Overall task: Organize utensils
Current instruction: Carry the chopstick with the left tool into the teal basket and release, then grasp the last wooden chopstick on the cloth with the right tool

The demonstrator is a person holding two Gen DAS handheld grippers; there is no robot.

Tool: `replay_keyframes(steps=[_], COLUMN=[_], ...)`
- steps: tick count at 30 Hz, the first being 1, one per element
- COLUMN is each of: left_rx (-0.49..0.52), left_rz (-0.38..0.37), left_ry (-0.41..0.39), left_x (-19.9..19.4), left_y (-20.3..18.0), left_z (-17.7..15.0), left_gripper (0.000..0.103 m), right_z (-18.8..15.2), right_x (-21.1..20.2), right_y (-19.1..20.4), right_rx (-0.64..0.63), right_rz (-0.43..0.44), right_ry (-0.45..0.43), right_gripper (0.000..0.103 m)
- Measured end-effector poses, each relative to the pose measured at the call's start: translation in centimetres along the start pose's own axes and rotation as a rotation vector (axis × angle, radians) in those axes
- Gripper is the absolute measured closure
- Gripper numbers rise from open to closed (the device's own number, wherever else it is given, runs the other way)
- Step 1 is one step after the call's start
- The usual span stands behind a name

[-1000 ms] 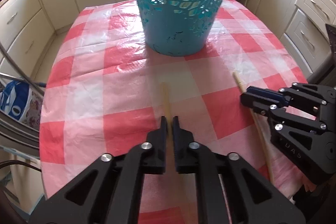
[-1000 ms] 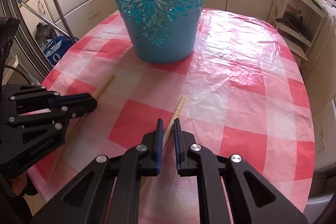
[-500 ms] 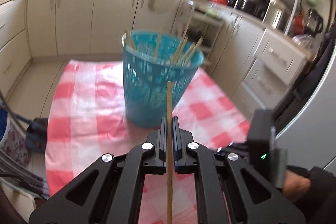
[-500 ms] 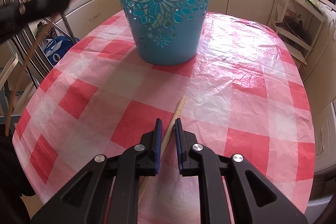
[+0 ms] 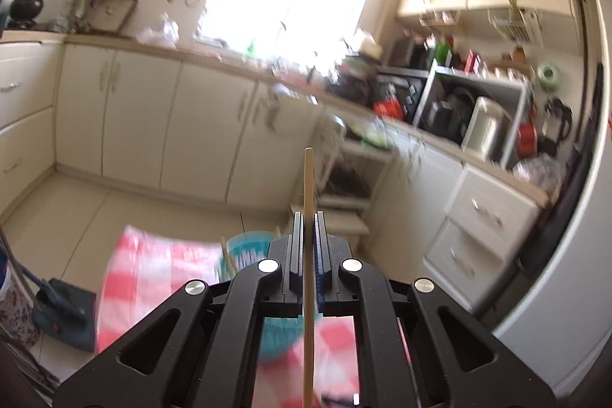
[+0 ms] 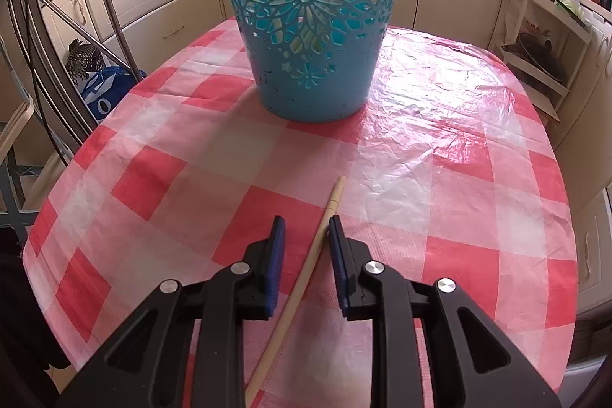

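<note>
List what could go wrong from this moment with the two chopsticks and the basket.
1. The left gripper pinches its chopstick across a thin shaft, long ends free; it may swivel or miss the blue basket below.
2. The right gripper has just been opening; the second chopstick lies between its fingers against one pad, so closing could nudge it off-centre.
3. It may roll on the smooth checked tablecloth.

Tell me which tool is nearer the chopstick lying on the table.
Right. The right tool straddles the chopstick on the cloth, open. The left tool is raised high above the table, clamping another chopstick.
</note>
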State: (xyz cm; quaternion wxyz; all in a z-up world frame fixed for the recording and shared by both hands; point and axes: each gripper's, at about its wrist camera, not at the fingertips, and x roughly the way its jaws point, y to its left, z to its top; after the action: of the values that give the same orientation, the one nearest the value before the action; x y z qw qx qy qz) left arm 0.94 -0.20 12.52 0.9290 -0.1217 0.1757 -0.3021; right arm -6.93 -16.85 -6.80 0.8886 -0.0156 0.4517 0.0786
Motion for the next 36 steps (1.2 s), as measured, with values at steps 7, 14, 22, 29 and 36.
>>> replay_keyframes(steps=[7,14,22,29,36], left_rx=[-0.095,-0.131,-0.096,-0.070,-0.063], left_rz=[0.118,0.172,0.240,0.282,0.299], left_ry=[-0.140,-0.173,-0.156,-0.096,-0.037], left_x=[3.1,7.1,10.7,11.8,11.0], left_y=[1.1,1.5,1.3,1.7,2.8], left_z=[3.5,4.3,2.5,0.3,-1.6], left_gripper=[0.099,0.099,0.098,0.098,0.098], right_z=[-0.1,-0.2,-0.3,-0.4,-0.4], right_x=[-0.1,-0.1,-0.1,-0.2,-0.2], right_y=[0.3,0.4,0.7,0.8,0.9], right_rx=[0.000,0.003,-0.006,-0.008,-0.015], right_rz=[0.006,0.011,0.017,0.018,0.016], right_ry=[-0.003,-0.002,0.000,0.004,0.001], right_gripper=[0.073,0.073,0.069,0.069,0.067])
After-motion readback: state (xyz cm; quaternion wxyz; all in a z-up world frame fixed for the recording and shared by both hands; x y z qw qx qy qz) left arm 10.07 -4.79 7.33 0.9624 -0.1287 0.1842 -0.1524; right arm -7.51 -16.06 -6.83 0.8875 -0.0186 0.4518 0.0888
